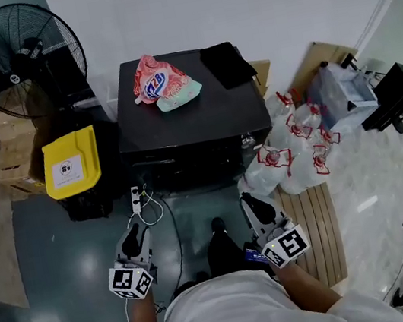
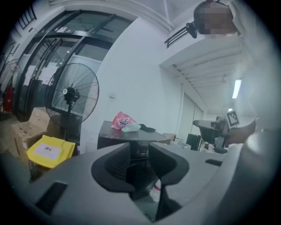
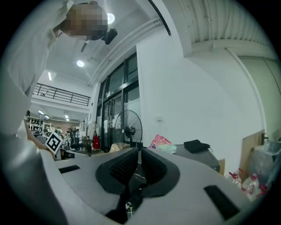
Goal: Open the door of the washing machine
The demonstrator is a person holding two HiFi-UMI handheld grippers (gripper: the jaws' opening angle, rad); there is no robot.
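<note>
Black and flat-topped, the washing machine [image 1: 193, 115] stands against the white wall, well ahead of both grippers. Its door would be on the dark front face below the top edge, which the head view catches too steeply to show a handle or a rim. Nothing has been reached yet, so the approach is probably the step in hand.

Several things could spoil it. A white power strip [image 1: 136, 199] and its looping cable [image 1: 153, 215] lie on the floor just before the machine, on the left gripper's side. A low reach or a careless step there could snag the cord. The bagged plastic bottles [image 1: 293, 155] crowd the right front corner, and a door swinging that way may well knock into them. A hard tug could also jolt the pink detergent pouch [image 1: 163, 84] lying on top.

The left gripper [image 1: 135, 233] has its jaws partly spread with a clear gap between them, and only the machine's far-off front shows through it. The right gripper [image 1: 251, 205] has its jaws drawn almost together — a mere slit — and grips nothing either.
</note>
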